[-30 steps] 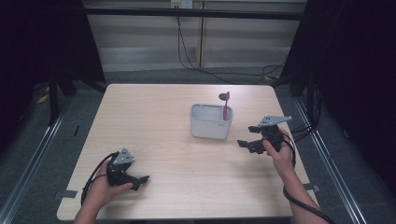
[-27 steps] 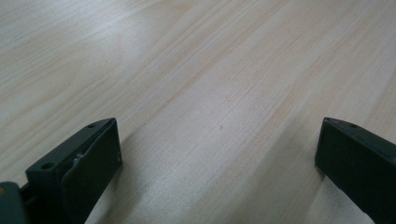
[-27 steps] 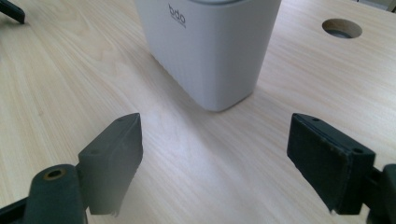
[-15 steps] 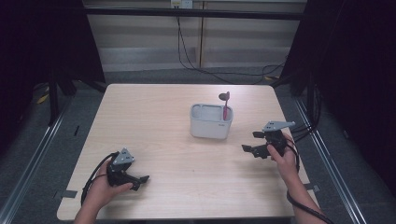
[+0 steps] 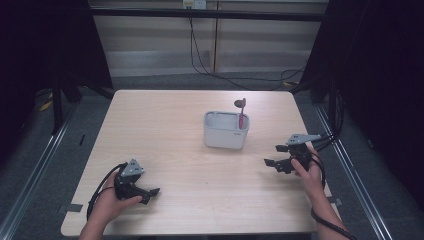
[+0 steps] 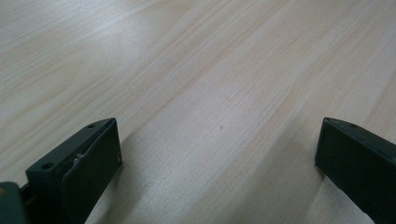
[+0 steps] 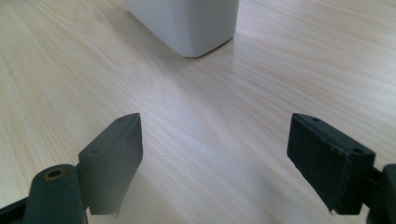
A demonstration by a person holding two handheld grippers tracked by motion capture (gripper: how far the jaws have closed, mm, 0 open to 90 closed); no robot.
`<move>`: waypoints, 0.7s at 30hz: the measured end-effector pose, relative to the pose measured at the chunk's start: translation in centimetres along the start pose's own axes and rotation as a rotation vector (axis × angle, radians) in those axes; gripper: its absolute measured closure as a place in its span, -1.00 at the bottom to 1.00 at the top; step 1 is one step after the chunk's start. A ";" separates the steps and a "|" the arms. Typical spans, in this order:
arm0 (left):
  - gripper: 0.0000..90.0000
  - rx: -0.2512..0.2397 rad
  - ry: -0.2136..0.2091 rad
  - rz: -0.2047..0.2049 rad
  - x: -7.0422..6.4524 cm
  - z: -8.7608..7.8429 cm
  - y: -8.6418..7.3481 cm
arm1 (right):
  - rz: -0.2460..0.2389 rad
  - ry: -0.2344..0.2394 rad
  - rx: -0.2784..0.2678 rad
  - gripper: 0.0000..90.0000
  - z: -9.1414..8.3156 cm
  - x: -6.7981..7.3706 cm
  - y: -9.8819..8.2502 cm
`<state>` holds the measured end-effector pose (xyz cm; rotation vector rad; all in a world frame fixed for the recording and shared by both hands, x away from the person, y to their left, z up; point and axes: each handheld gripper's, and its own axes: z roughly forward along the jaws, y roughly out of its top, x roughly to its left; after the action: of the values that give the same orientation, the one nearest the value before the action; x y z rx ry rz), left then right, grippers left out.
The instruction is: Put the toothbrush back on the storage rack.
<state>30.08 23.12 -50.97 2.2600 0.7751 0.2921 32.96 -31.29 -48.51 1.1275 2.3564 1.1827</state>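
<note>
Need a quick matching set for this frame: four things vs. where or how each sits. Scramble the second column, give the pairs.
Things:
1. white rectangular plastic bin
2. pink brush with a dark head
3. left claw
4. right claw

Places or states:
A. open, near the table's front left corner
B. standing upright inside the bin
C. open, at the table's right edge, facing the bin
D. around the middle of the light wooden table

Pairs: 1-D, 2-B, 3-A, 4-C
</note>
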 end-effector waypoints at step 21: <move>-1.00 0.000 0.000 0.000 0.0 0.0 0.0 | -0.013 -0.013 0.068 -0.59 0.2 -0.5 -1.4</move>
<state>30.08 23.12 -50.97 2.2597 0.7752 0.2918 32.70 -32.08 -49.79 1.1364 2.4068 1.0951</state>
